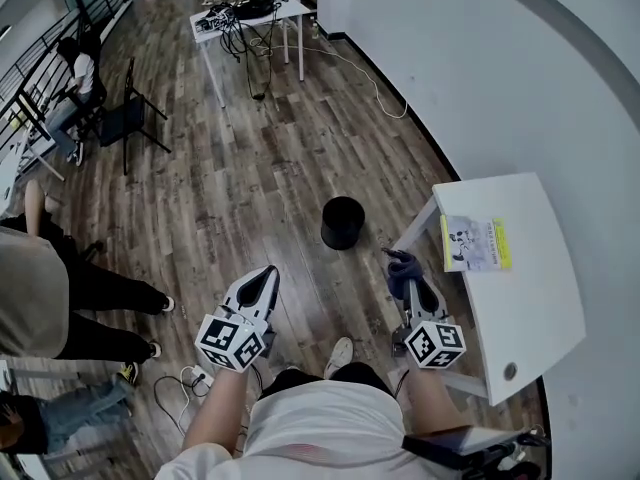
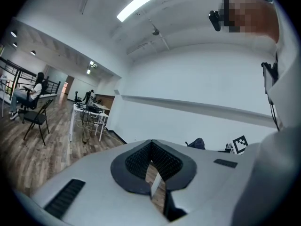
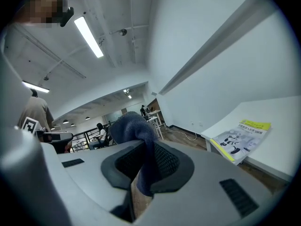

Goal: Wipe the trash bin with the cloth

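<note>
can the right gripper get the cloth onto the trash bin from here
Probably yes: the right gripper, shut on the cloth, faces the trash bin with only bare wood floor between; the white table stands off to the side.

Left gripper (image 2: 151, 149): jaws seen drawn together, nothing held between them.
Beyond it, a dark lump, probably the cloth (image 2: 196, 143), is noted beside a marker cube (image 2: 240, 144); a white table (image 2: 87, 113) strung with cables and a folding chair (image 2: 36, 119) are seen on wood floor (image 2: 28, 149).
</note>
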`<state>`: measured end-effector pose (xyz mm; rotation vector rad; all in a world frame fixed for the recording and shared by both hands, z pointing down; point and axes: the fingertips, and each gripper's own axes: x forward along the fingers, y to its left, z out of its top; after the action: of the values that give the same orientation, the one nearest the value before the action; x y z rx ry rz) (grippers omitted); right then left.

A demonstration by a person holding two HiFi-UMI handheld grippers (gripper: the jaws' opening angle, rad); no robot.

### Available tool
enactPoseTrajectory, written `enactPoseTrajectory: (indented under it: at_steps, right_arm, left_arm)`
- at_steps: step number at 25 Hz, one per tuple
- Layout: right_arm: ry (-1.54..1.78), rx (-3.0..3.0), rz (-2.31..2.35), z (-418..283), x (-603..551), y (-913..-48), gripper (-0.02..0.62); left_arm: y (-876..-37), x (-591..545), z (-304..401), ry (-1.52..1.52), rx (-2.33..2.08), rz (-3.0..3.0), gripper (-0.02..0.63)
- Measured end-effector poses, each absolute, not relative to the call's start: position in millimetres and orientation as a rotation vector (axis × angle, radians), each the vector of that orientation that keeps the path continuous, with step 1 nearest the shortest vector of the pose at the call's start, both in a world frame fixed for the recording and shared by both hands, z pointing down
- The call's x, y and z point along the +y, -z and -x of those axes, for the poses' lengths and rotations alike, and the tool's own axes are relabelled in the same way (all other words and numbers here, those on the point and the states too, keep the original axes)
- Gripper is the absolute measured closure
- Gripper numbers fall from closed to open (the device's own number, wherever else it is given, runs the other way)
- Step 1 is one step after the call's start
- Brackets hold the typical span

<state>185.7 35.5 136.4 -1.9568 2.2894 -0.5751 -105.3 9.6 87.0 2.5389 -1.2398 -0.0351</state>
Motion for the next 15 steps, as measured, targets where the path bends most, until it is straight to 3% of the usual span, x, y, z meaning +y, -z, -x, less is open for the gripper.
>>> enactPoseTrajectory:
  at_steps: [15]
  right_arm:
    - [0.393,2.402,1.935,-111.1,107.8,-60.1,0.551]
  left_arm:
    - [-41.7,82.0,153.0,0.147,-1.158,-2.622,0.595]
